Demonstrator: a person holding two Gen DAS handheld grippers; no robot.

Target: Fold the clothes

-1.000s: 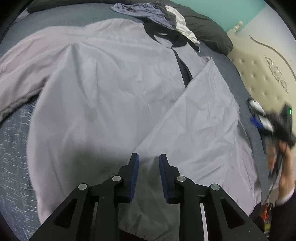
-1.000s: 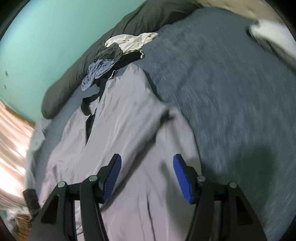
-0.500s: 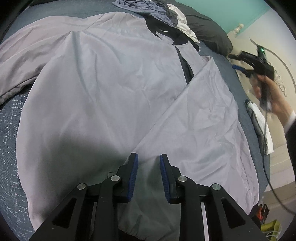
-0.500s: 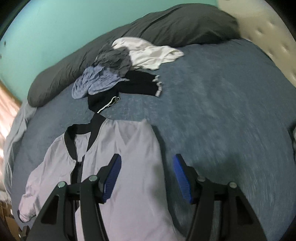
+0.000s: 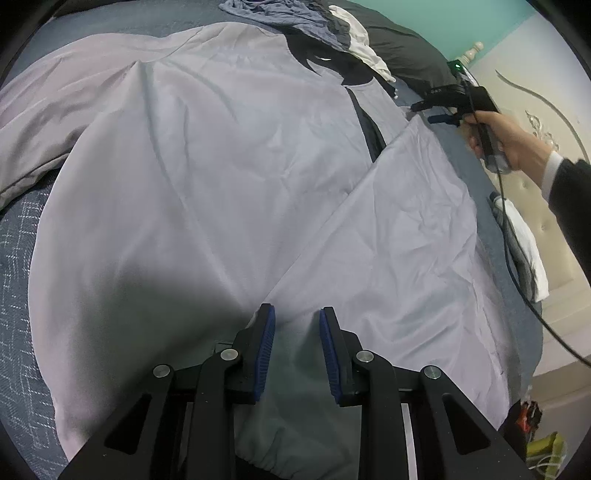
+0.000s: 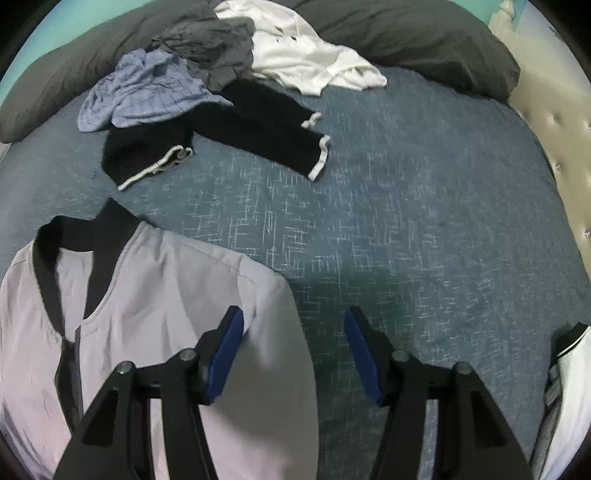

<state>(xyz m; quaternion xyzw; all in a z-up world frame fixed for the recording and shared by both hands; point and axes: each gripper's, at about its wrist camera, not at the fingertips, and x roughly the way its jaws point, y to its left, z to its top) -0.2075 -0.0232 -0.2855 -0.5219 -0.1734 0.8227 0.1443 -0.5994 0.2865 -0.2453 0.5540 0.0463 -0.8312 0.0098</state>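
Light grey jacket [image 5: 229,177] spread front-up across blue bedspread [image 6: 406,229]; long axis from elastic hem beside left gripper [image 5: 297,350] to black collar [image 6: 77,236], collar toward dark pillows [image 6: 406,33] and heap of unfolded clothes [image 6: 207,70], right side already folded diagonally over front. Left gripper narrowly parted over hem, fabric within gap, pad contact impossible to tell; right gripper [image 6: 295,354] closing astride folded shoulder edge, pads not yet on cloth. Risks judged: thin slippery cloth missed or bedspread pinched instead; fold dragged askew by one-sided pull.
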